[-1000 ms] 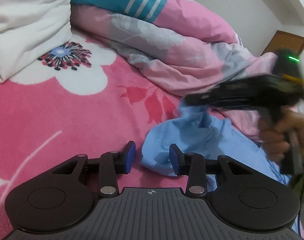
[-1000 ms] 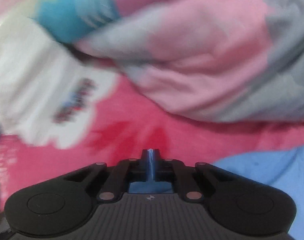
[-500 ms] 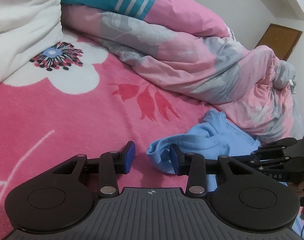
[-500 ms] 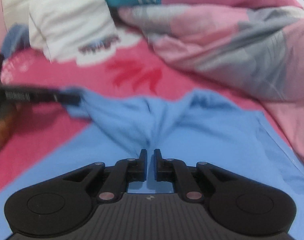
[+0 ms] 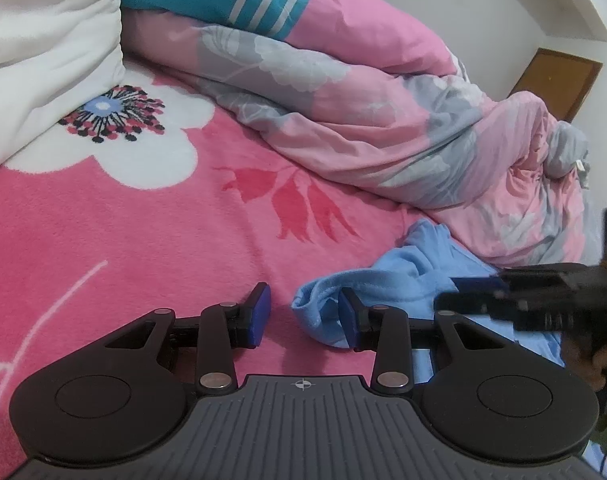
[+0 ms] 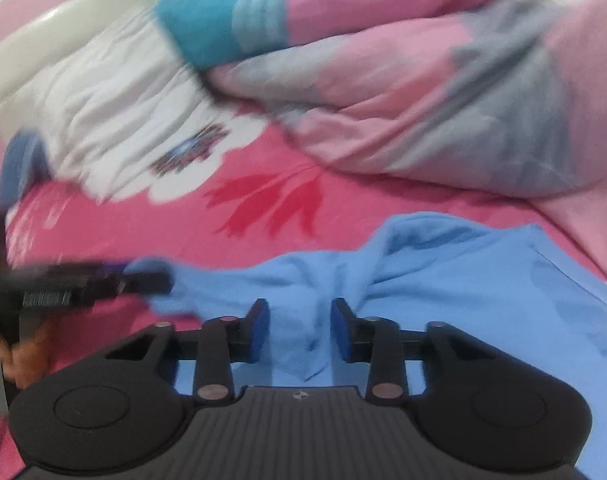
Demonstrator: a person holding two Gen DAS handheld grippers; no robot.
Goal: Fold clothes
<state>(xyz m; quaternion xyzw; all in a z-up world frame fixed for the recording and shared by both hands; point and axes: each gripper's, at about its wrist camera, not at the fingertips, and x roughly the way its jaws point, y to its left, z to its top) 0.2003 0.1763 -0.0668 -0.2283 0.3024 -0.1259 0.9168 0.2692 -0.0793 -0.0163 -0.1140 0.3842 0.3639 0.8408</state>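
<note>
Blue shirt point(image 6: 443, 280) released: right gripper point(image 6: 299, 326), shut a second ago, is opening over it; left gripper point(image 5: 303, 314) part-open, empty; regrasp next.

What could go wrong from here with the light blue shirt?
1. The right tool is opening over a raised wrinkle of the light blue cotton shirt; its pads could catch the fold as it moves and undo the flattening.
2. The left tool stands open with only the bunched sleeve edge beside one pad, so closing may pinch the pink fleece blanket too.
3. The crumpled pink and grey quilt crowds the shirt's far side, leaving little room to spread it.
</note>
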